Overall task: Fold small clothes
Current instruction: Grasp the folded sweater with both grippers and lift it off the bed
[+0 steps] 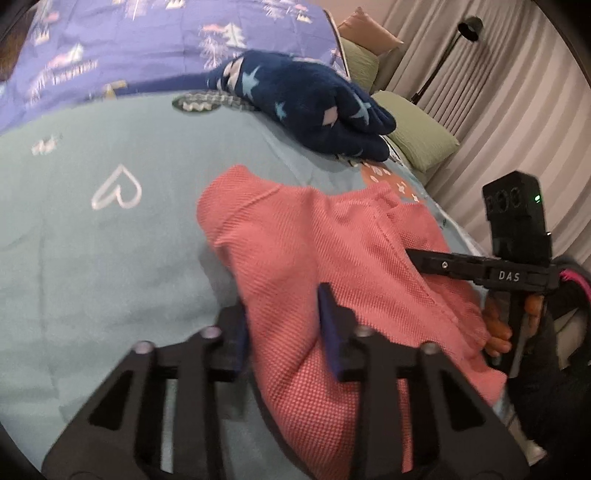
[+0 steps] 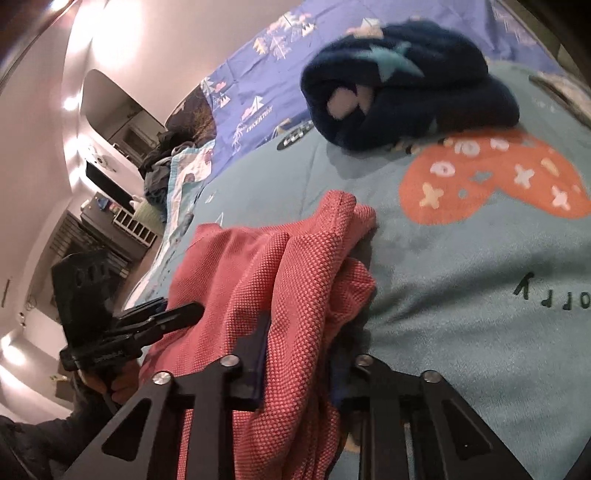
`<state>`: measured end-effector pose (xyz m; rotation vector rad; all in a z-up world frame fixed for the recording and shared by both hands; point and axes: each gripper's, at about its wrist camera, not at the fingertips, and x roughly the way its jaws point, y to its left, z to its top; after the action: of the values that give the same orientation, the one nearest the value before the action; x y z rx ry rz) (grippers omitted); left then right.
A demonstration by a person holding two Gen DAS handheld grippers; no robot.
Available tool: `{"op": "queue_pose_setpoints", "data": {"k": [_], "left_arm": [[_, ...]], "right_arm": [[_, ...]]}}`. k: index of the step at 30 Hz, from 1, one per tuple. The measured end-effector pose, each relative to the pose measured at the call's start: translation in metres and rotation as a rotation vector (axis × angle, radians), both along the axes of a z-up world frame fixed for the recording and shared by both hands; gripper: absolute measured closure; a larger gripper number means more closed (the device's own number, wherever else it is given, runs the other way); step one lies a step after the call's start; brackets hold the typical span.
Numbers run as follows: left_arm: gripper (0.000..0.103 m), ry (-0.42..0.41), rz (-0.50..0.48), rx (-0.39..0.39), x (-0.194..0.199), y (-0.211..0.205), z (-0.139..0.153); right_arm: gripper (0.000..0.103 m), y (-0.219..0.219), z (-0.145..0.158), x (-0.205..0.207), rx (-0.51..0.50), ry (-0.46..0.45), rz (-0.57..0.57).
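Observation:
A small pink knit garment [image 1: 332, 254] lies bunched on the teal blanket [image 1: 110, 240]. My left gripper [image 1: 282, 328] is shut on its near edge, with cloth between the blue pads. My right gripper [image 2: 299, 354] is shut on the other side of the same garment [image 2: 280, 273], which drapes up between its fingers. The right gripper also shows in the left wrist view [image 1: 413, 258] at the garment's right edge; the left one shows in the right wrist view [image 2: 199, 312] at the left. A folded navy fleece piece with stars [image 1: 314, 107] lies farther back on the bed.
A purple patterned quilt [image 1: 129, 48] covers the far part of the bed. Green pillows [image 1: 417, 133] and a curtain [image 1: 517, 92] stand at the right, with a floor lamp [image 1: 469, 29]. Shelves and clutter [image 2: 122, 221] stand beyond the bed's left side.

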<state>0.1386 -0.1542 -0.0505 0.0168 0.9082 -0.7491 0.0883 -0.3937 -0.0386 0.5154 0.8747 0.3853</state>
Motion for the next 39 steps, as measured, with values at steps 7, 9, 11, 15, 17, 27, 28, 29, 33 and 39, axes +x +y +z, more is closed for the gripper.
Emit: {"op": "queue_pose_setpoints", "data": {"k": [7,9,11,15,17,27,28,29,33,39], "left_arm": [[0.077,-0.133,0.004,0.012,-0.024,-0.003,0.039],[0.078,-0.172,-0.001,-0.007,-0.034,-0.001,0.054],[0.078,-0.219,-0.010,-0.020,-0.046,-0.003,0.073],[0.079,-0.316,-0.036,-0.034,-0.069,-0.012,0.108],[0.079,-0.360,-0.048,-0.043,-0.079,-0.018,0.126],[0.079,-0.580,-0.098,-0.035,-0.093,-0.066,0.223],[0.079,-0.598,-0.099,-0.033,-0.092,-0.072,0.233],[0.079,-0.617,-0.099,-0.031,-0.090,-0.077,0.244],[0.079,-0.685,-0.081,-0.013,-0.080,-0.101,0.283],[0.079,-0.734,-0.053,0.009,-0.051,-0.132,0.323]], "right_arm": [[0.083,0.013,0.046,-0.034,-0.117,-0.139,-0.041],[0.084,0.014,0.062,-0.049,-0.136,-0.180,-0.058],[0.084,0.016,0.077,-0.065,-0.158,-0.221,-0.077],[0.084,0.016,0.113,-0.099,-0.202,-0.320,-0.143],[0.084,0.013,0.132,-0.115,-0.215,-0.368,-0.177],[0.084,-0.022,0.224,-0.150,-0.289,-0.534,-0.291],[0.084,-0.025,0.231,-0.149,-0.292,-0.545,-0.297],[0.084,-0.030,0.243,-0.147,-0.297,-0.560,-0.310],[0.084,-0.045,0.280,-0.135,-0.317,-0.605,-0.353],[0.084,-0.071,0.322,-0.103,-0.333,-0.638,-0.392]]}}
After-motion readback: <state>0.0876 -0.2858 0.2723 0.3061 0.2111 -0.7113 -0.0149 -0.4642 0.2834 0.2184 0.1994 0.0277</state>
